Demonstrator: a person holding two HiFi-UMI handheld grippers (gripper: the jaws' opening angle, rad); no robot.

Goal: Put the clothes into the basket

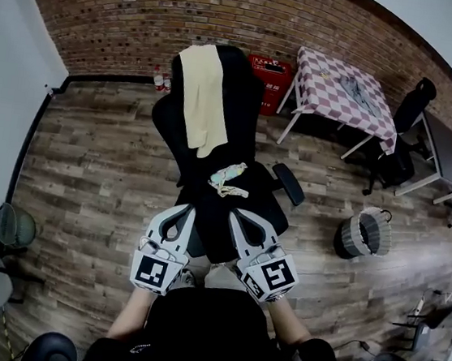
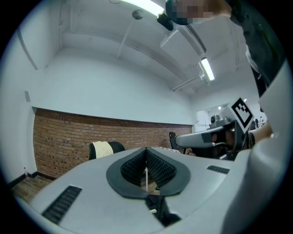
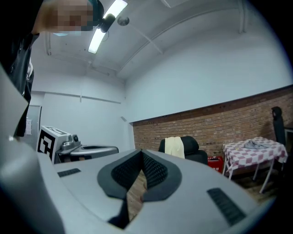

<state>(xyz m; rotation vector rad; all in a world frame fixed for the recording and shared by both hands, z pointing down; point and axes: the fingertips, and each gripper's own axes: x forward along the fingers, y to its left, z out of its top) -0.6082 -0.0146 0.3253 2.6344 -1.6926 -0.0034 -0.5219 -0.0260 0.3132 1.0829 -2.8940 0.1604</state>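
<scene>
Pointing level toward the far brick wall, both grippers sit side by side low in the head view, just ahead of the person's dark lap. The left gripper has its ribbed black pads pressed together with nothing between them. Its own view shows only a thin pale slit below the point where they meet. The right gripper is likewise closed and empty. Its pads meet at the tip, and a wedge of wood floor shows beneath the line of contact. Each gripper carries a cube with a square black-and-white marker close to the hand.

A black office chair stands directly in front, and in the head view the near edge of its seat lies between the two gripper tips. A cream cloth is draped over the backrest and hangs down its front. A small pale green and white garment lies crumpled on the seat, a little beyond the tips, and neither gripper touches it.

The basket, round and grey with lighter stripes, stands on the floor to the right of the chair, well apart from it. Its contents cannot be made out. Near the wall is a table covered in a red-and-white checked cloth, with a grey garment lying on top. A red crate sits between that table and the chair.
</scene>
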